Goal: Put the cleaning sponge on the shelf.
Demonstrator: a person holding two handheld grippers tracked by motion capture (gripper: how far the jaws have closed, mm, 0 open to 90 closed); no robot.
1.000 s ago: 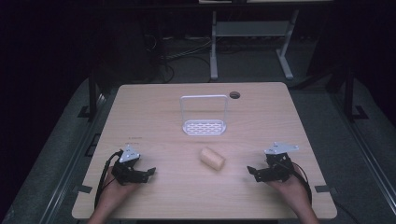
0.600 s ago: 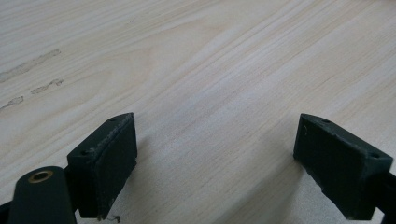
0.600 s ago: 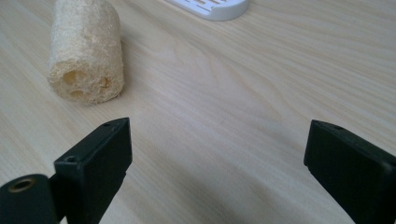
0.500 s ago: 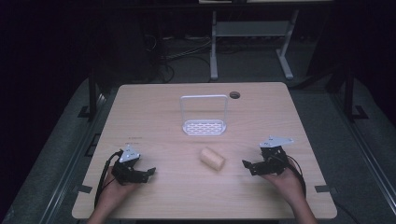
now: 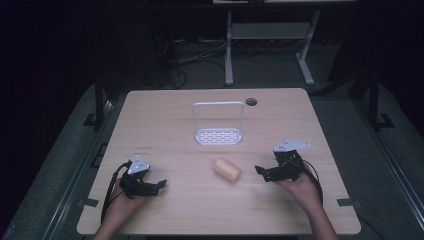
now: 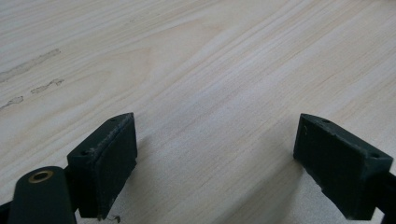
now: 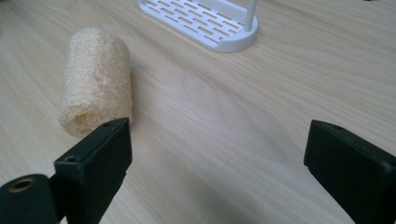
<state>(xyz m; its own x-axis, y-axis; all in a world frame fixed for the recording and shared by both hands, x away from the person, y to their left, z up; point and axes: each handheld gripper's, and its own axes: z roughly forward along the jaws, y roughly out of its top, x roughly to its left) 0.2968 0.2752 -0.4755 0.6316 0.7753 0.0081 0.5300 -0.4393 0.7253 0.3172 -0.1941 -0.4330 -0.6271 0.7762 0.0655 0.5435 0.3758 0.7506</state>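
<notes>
At the near left of the light wooden table, my left gripper sits low over the bare surface in my left hand, its jaws spread wide with nothing between them; in the left gripper view the black pads frame only wood grain and a few faint scuff marks. Toward the middle of the table lies a pale loofah roll, on its side and apart from both grippers. Behind it, farther from me, stands a white slotted rack with a tall wire hoop rising from its base; a small round hole marks the tabletop beyond that. At the right, my right gripper points toward the roll from just beside it, jaws wide and empty, held in my right hand. In the right gripper view the loofah roll lies ahead of one pad, with the rack's base farther off.
</notes>
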